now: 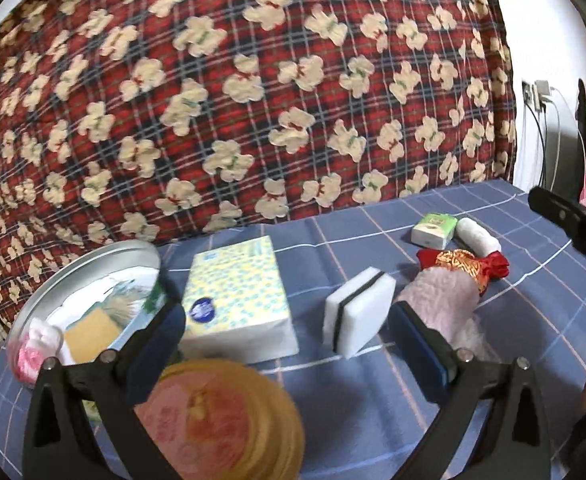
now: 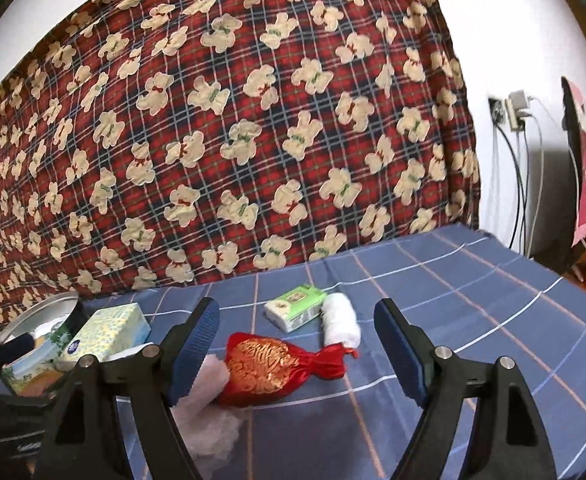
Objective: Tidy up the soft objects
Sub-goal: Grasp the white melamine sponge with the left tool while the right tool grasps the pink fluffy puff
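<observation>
The round metal tin (image 1: pixel 93 272) at the left already holds a pink-white soft piece (image 1: pixel 37 344) and a yellow sponge (image 1: pixel 89 336), so sorting looks partly done. On the blue checked cloth (image 1: pixel 493 360) a tissue pack (image 1: pixel 237 300), white sponge (image 1: pixel 359 312), pink fluffy cloth (image 1: pixel 441 296), red pouch (image 2: pixel 281 368), green tissue packet (image 2: pixel 297 308) and white roll (image 2: pixel 341 320) lie loose. Left gripper (image 1: pixel 289 336): jaws wide, nothing between the pads; a blurred orange-pink round thing (image 1: pixel 221 420) lies below. Right gripper (image 2: pixel 297 352): jaws wide and empty, near the pouch.

Both claws (image 1: pixel 287 338) (image 2: pixel 297 344) agape
</observation>
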